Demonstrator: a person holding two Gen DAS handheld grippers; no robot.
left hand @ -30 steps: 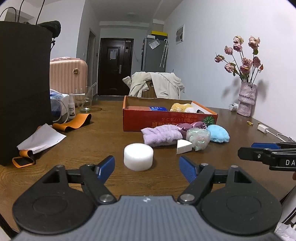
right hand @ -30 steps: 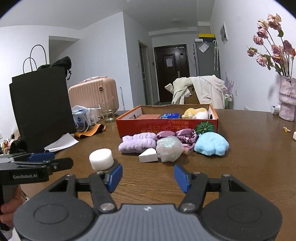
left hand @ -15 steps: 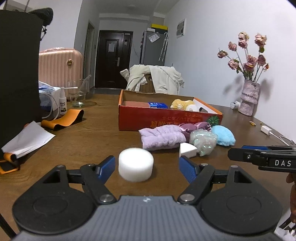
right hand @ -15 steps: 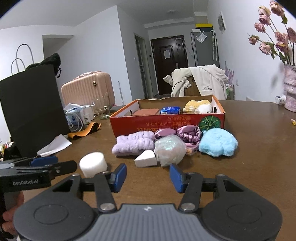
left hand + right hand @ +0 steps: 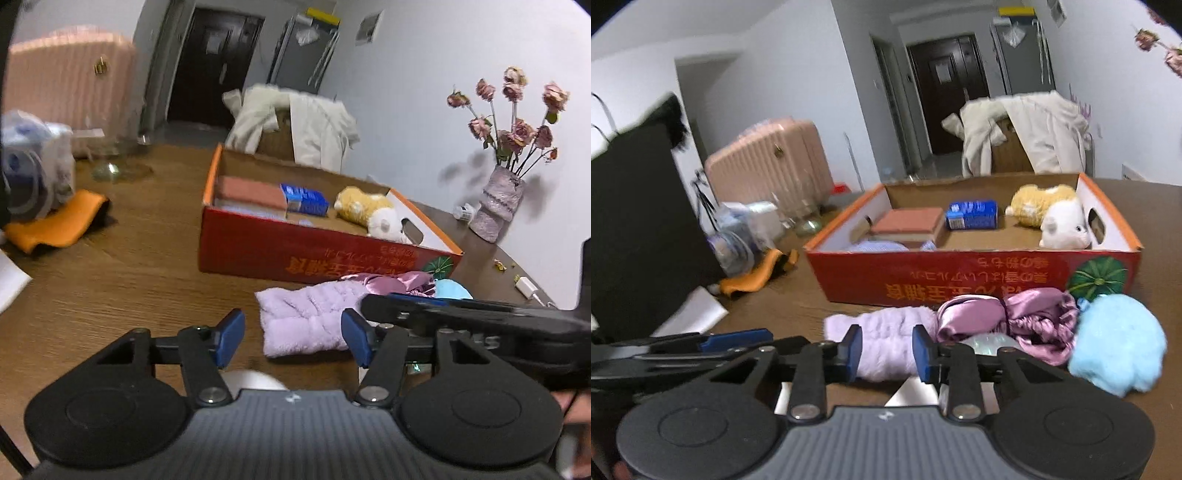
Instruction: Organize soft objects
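Both jaws closing: right hand-held gripper (image 5: 885,349) straddles the lilac towel (image 5: 886,332), unpinched; left hand-held gripper (image 5: 292,338) spread, towel at twelve o'clock.

Lilac towel (image 5: 886,343); red box (image 5: 971,277); sky-blue puff (image 5: 1119,347).

Path beyond the fingers is blocked by lilac cloth (image 5: 886,345) and red box (image 5: 979,277); bare table (image 5: 110,288) is left of them.
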